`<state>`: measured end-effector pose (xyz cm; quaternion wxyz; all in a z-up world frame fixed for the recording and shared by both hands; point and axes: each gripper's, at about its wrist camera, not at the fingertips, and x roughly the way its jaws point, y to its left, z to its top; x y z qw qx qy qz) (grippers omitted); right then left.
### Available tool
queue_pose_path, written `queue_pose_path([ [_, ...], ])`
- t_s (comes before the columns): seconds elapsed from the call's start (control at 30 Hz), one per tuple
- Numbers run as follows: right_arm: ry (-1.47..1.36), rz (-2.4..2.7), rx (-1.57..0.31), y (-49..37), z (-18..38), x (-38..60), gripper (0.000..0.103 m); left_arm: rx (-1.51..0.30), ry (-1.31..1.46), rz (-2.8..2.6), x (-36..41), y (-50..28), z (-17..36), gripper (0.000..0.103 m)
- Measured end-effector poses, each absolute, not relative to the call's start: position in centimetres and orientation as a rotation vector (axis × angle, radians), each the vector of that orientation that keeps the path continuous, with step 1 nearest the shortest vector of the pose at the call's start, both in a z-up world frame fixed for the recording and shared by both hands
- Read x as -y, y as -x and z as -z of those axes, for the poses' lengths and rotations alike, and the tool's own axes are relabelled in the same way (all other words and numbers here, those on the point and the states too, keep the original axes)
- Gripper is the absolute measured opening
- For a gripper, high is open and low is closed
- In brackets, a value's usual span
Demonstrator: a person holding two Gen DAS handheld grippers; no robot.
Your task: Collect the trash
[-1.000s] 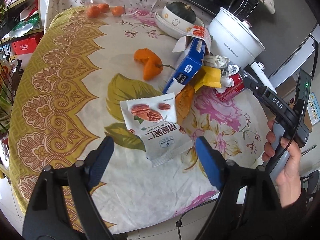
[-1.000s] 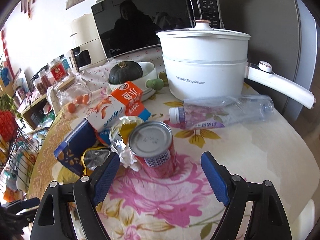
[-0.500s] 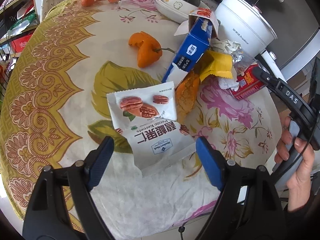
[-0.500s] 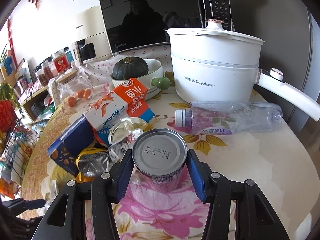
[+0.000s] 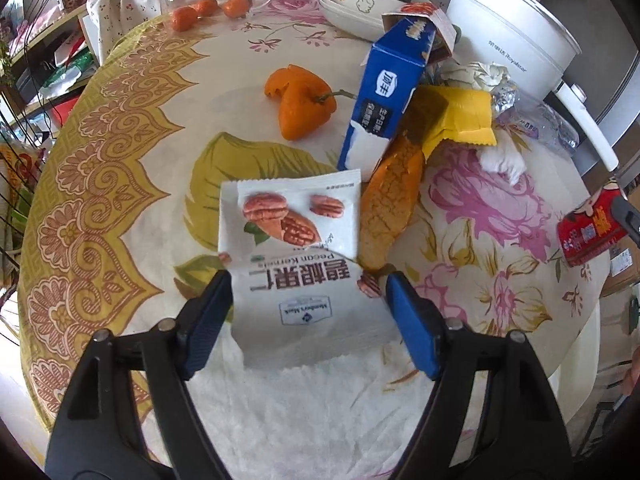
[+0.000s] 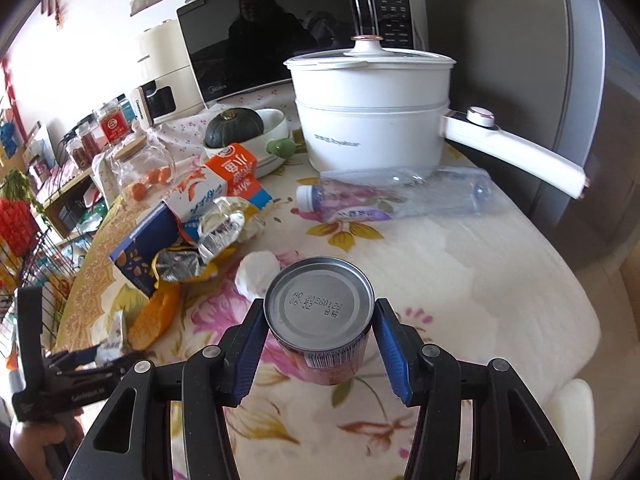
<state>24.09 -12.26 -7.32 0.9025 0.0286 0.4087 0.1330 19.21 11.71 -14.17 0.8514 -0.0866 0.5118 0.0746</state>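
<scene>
- Lettering on the white snack pouch [image 5: 292, 240] reads "Pecan Kernels"; the white pot [image 6: 372, 116] reads "Royalstar".
- My left gripper [image 5: 308, 316] straddles the pouch's near end on the tablecloth [image 5: 120, 184], jaws closing, pads not yet on it.
- My right gripper [image 6: 320, 344] clamps the red can [image 6: 320, 320], which a second ago stood free ahead of open jaws.

You're looking at a can [image 6: 319, 308] with a dull metal end, a clear, crumpled plastic bottle [image 6: 400, 194], shiny creased foil [image 6: 218, 226], a smooth glossy nut packet [image 5: 298, 252], and a floral cloth tablecloth [image 5: 100, 184] with a woven look.
</scene>
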Motion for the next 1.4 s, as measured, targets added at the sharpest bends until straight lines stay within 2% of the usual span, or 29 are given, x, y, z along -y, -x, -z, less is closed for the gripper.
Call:
queue_pose_path([
  [0.03,-0.051,-0.269,-0.848,-23.7,7.2,12.8,0.054,-1.076,0.162,-0.163,-11.8,-19.0,14.1,0.066],
  [0.37,-0.057,-0.231,-0.842,-20.7,5.6,16.7,0.054,-1.064,0.311,-0.081,-13.5,-17.8,13.5,0.065],
  [0.63,-0.043,-0.205,-0.836,-18.2,4.5,19.3,0.054,-1.012,0.316,0.007,-11.3,-16.5,11.2,0.065],
  [1.1,-0.073,-0.100,-0.856,-14.7,4.4,26.4,0.054,-0.993,0.209,0.244,0.4,-15.3,9.2,0.065],
  [1.4,-0.097,-0.026,-0.899,-12.0,5.9,32.2,0.054,-1.014,0.109,0.375,8.5,-14.7,10.3,0.065],
])
